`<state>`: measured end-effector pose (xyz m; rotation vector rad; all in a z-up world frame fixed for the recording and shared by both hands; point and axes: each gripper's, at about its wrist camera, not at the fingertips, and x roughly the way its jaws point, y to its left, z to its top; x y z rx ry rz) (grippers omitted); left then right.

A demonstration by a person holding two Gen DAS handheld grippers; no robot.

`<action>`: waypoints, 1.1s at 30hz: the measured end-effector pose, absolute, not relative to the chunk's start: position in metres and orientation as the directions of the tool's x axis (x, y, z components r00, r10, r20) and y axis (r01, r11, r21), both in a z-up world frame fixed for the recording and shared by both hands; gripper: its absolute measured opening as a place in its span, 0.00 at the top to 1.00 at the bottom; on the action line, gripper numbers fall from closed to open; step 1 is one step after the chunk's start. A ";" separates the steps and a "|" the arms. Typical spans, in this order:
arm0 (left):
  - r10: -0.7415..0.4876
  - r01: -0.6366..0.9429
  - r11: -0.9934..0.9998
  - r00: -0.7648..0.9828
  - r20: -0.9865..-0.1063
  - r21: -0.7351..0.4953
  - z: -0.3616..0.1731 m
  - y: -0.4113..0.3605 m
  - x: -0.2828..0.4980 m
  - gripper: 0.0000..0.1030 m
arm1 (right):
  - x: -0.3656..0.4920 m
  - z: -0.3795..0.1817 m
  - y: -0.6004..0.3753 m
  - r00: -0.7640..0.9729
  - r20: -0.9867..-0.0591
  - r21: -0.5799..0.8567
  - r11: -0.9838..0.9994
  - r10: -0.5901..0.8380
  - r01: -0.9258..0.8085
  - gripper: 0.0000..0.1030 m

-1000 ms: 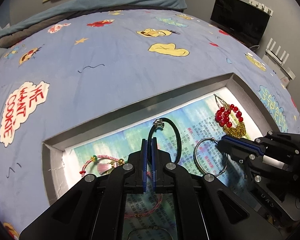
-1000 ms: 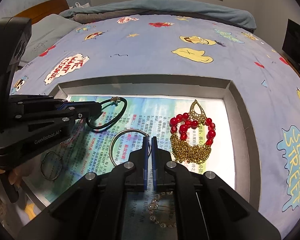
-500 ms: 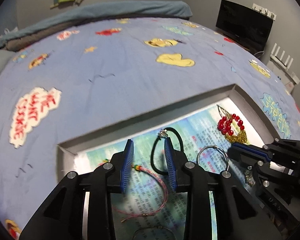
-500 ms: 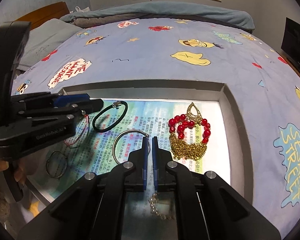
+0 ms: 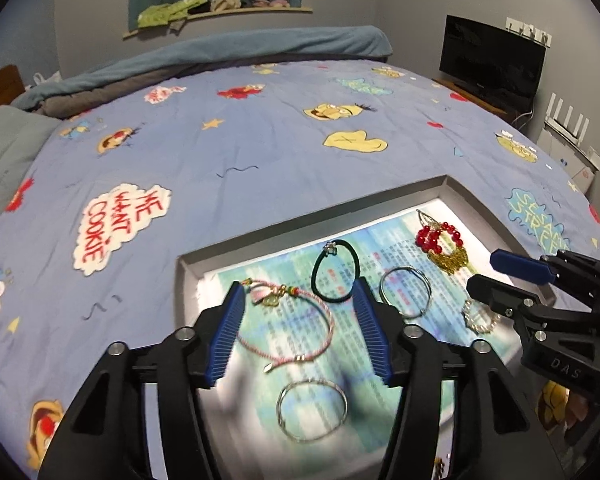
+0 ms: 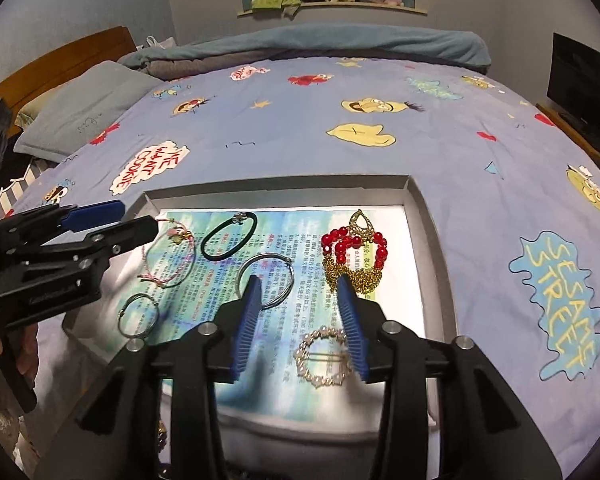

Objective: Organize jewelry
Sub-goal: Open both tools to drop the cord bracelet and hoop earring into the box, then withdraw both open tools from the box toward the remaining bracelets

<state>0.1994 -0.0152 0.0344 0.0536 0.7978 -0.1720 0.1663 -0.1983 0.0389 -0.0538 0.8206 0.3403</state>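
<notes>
Both the left gripper (image 5: 298, 334) and the right gripper (image 6: 304, 324) have their jaws wide apart and hold nothing, above the grey tray (image 6: 428, 224) on the bed. In the tray lie the pink cord bracelet (image 5: 296, 328), black hair tie (image 5: 336, 274), silver ring (image 6: 266, 280), red bead piece (image 6: 354, 246) and pearl brooch (image 6: 324, 358), each apart.

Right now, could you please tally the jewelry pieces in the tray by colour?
Silver: 2, large hoop, small hoop
Black: 1, band
Pink: 1, cord bracelet
Red and gold: 1, beaded piece
Pearl: 1, ring brooch
Total: 6
</notes>
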 end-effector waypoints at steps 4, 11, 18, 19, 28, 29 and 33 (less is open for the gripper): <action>-0.125 0.169 0.986 0.703 -0.700 -0.006 0.044 -0.015 0.181 0.40 | 0.152 0.047 -0.201 0.649 -0.708 0.073 0.943 0.278 -0.324 0.44; -0.114 0.152 0.988 0.742 -0.661 -0.001 0.060 -0.009 0.150 0.23 | 0.129 0.059 -0.212 0.674 -0.684 0.070 0.945 0.280 -0.321 0.29; -0.086 0.120 0.993 0.768 -0.635 0.012 0.069 -0.001 0.126 0.16 | 0.107 0.067 -0.222 0.689 -0.664 0.065 0.941 0.289 -0.332 0.09; -0.076 0.114 0.993 0.772 -0.631 0.019 0.069 0.000 0.122 0.16 | 0.103 0.069 -0.223 0.691 -0.660 0.069 0.939 0.296 -0.336 0.05; -0.039 0.053 0.999 0.786 -0.616 0.004 0.072 0.025 0.092 0.10 | 0.081 0.070 -0.234 0.709 -0.645 0.060 0.945 0.284 -0.323 0.05; -0.034 0.049 0.999 0.788 -0.615 0.007 0.072 0.026 0.089 0.10 | 0.079 0.070 -0.235 0.708 -0.646 0.064 0.945 0.285 -0.322 0.05; -0.026 0.039 0.999 0.793 -0.609 0.009 0.072 0.030 0.076 0.09 | 0.072 0.066 -0.237 0.704 -0.649 0.066 0.943 0.288 -0.325 0.05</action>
